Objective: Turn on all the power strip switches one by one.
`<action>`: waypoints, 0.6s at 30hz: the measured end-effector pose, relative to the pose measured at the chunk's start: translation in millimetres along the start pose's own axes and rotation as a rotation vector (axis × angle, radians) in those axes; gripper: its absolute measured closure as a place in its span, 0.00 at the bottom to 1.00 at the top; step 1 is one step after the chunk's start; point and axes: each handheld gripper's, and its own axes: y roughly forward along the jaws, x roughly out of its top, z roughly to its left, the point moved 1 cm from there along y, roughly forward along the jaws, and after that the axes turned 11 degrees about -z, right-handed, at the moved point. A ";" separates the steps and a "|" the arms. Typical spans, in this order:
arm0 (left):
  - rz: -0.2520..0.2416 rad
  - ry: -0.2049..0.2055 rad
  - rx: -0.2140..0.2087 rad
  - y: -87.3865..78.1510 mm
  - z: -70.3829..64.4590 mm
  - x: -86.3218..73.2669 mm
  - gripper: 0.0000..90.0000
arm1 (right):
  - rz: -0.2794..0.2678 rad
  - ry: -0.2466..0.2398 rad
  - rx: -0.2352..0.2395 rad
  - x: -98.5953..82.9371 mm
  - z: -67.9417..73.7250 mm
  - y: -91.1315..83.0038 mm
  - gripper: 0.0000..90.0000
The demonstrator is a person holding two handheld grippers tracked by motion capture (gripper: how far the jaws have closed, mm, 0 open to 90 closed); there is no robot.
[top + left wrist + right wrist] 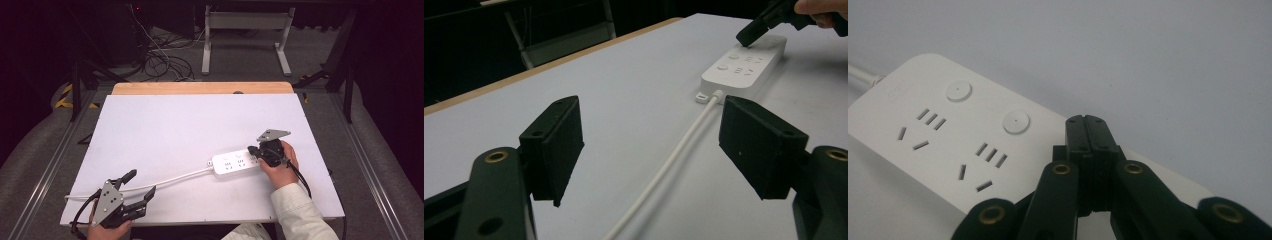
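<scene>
A white table (175, 130) stands in a dark room with cables (160, 57) on the floor behind it. A white power strip (237, 163) lies flat on the table's right half, and its white cord (165, 181) runs toward the near left corner. The right gripper (252, 150) has its jaws pressed together, tips down on the strip's top, at the end away from the cord. The left gripper (142, 186) hovers with jaws spread wide, astride the cord without touching it.
</scene>
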 end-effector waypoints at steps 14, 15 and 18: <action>0.000 0.001 0.001 0.1 0.1 0.0 0.29 | 0.002 -0.007 -0.004 -0.8 1.3 0.9 1.00; 0.000 0.002 0.001 0.1 0.0 -0.1 0.29 | 0.005 -0.012 -0.007 -0.7 1.4 0.9 1.00; 0.000 0.001 0.001 0.1 -0.1 0.0 0.29 | 0.007 -0.003 -0.005 -0.9 1.1 1.4 1.00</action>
